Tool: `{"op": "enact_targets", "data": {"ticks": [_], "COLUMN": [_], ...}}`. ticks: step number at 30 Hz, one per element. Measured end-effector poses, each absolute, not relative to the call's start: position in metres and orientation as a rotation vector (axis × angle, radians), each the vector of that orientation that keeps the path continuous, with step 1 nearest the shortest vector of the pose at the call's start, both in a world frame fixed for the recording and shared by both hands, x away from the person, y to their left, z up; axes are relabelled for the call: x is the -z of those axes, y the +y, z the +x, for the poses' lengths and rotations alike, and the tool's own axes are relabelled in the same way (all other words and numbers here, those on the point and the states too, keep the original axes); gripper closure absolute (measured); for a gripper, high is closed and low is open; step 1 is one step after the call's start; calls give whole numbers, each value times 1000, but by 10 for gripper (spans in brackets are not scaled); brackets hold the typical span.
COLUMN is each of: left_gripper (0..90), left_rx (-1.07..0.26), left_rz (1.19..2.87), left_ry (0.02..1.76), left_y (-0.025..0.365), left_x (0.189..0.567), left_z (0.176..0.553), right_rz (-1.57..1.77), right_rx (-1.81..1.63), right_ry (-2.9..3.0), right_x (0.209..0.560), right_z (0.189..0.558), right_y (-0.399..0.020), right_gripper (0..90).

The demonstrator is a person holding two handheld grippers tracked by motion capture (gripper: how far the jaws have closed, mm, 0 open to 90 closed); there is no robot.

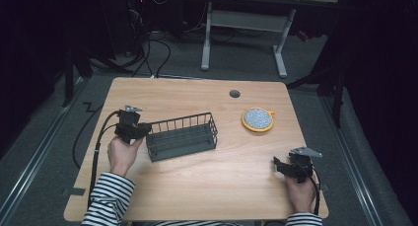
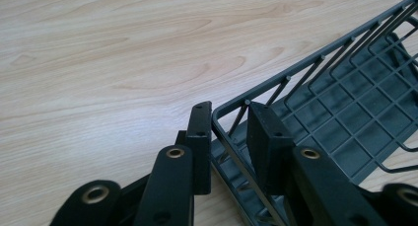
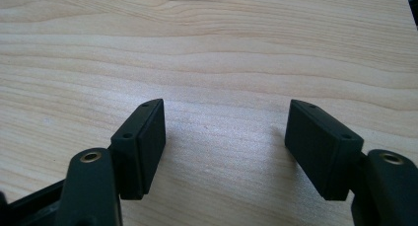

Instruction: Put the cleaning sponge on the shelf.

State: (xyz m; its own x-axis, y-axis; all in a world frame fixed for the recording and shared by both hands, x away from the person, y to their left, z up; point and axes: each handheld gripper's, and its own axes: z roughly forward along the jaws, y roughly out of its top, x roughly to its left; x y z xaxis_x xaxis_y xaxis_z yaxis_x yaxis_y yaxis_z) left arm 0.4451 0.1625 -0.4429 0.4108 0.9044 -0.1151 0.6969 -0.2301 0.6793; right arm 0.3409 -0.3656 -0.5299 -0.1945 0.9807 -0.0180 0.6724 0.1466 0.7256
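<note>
My left claw (image 1: 143, 129) pinches the left end wall of the dark wire basket (image 1: 182, 135), which sits on the tabletop (image 1: 197, 186) a little left of the middle of the high view. In the left gripper view one pad (image 2: 201, 147) sits outside the basket's (image 2: 345, 117) rim and the other inside, with the thin wire wall pressed between them at the lower middle of the frame. My right claw (image 1: 277, 165) rests low at the lower right of the high view, well apart from the basket. In the right gripper view its jaws stand spread wide over bare wood (image 3: 222, 63), with nothing between them. A round orange-rimmed dish (image 1: 258, 119) lies right of the basket, near it but not touching.
</note>
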Motion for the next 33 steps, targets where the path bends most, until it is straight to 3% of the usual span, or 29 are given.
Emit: {"op": "enact_targets", "data": {"ticks": [33], "left_gripper": [725], "left_rx": [-291], "left_rz": [2024], "left_ry": [1238], "left_y": [84], "left_x": [444], "left_z": [453], "right_rz": [1571], "right_rx": [-819], "right_ry": [1940], "right_x": [530], "right_z": [340], "right_y": [-365], "right_gripper": [314]}}
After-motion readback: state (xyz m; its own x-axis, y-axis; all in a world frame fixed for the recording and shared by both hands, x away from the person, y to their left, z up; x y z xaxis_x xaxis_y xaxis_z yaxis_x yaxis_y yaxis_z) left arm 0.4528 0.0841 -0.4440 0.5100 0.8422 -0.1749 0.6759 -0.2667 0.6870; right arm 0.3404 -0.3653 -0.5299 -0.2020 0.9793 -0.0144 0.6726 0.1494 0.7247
